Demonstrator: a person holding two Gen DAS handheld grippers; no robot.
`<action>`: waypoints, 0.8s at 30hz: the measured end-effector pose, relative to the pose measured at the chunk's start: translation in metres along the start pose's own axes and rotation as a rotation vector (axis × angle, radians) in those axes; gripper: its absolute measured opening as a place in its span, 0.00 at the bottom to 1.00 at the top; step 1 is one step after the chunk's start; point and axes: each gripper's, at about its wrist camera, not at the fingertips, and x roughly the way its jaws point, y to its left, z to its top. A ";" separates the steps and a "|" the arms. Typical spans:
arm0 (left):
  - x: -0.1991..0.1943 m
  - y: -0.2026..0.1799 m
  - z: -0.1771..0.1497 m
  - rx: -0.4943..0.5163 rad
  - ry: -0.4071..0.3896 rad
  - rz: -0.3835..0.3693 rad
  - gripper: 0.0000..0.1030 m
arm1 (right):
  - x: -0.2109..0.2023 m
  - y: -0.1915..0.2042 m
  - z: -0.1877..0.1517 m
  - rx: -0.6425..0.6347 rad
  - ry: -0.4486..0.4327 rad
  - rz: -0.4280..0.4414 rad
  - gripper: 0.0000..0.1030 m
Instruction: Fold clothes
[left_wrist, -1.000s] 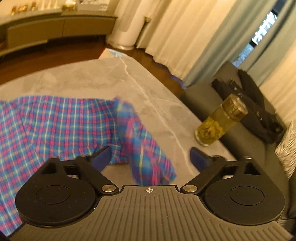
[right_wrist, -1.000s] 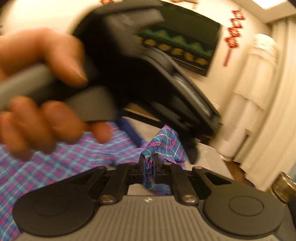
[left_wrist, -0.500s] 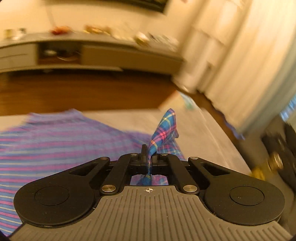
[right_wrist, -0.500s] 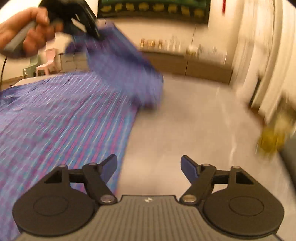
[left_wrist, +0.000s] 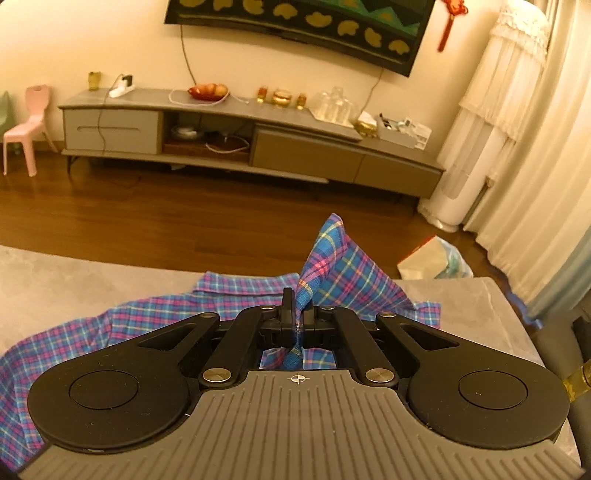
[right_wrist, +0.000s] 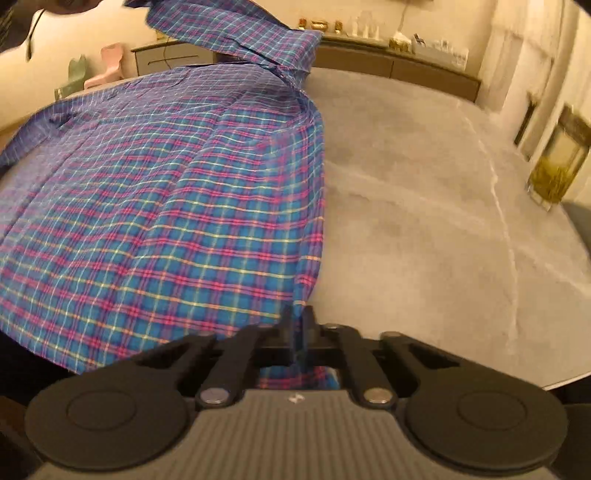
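A blue, pink and yellow plaid shirt (right_wrist: 159, 192) lies spread on the grey marble table (right_wrist: 424, 206). My left gripper (left_wrist: 297, 308) is shut on the shirt's sleeve (left_wrist: 343, 273) and holds it lifted above the shirt body (left_wrist: 110, 332). In the right wrist view the raised sleeve (right_wrist: 236, 33) hangs at the top left. My right gripper (right_wrist: 297, 325) is shut on the shirt's near right hem corner at the table's near edge.
A glass jar (right_wrist: 557, 162) with yellow-green contents stands at the table's right edge. Beyond the table are a wood floor (left_wrist: 147, 221), a long grey TV cabinet (left_wrist: 258, 136), a pink child's chair (left_wrist: 26, 125) and white curtains (left_wrist: 535, 147).
My left gripper, open a second ago, has shut on the sleeve and lifted it. My right gripper let go of the sleeve, moved down and has shut on the hem corner.
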 end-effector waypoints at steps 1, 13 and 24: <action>-0.003 -0.001 0.000 0.003 -0.006 -0.002 0.00 | -0.005 0.008 -0.002 -0.019 -0.020 -0.009 0.03; -0.021 0.086 -0.031 -0.049 0.007 0.147 0.00 | -0.025 0.123 -0.004 -0.418 -0.111 0.016 0.04; -0.004 0.110 -0.050 -0.134 -0.091 0.145 0.00 | -0.019 0.131 0.004 -0.400 -0.080 0.128 0.09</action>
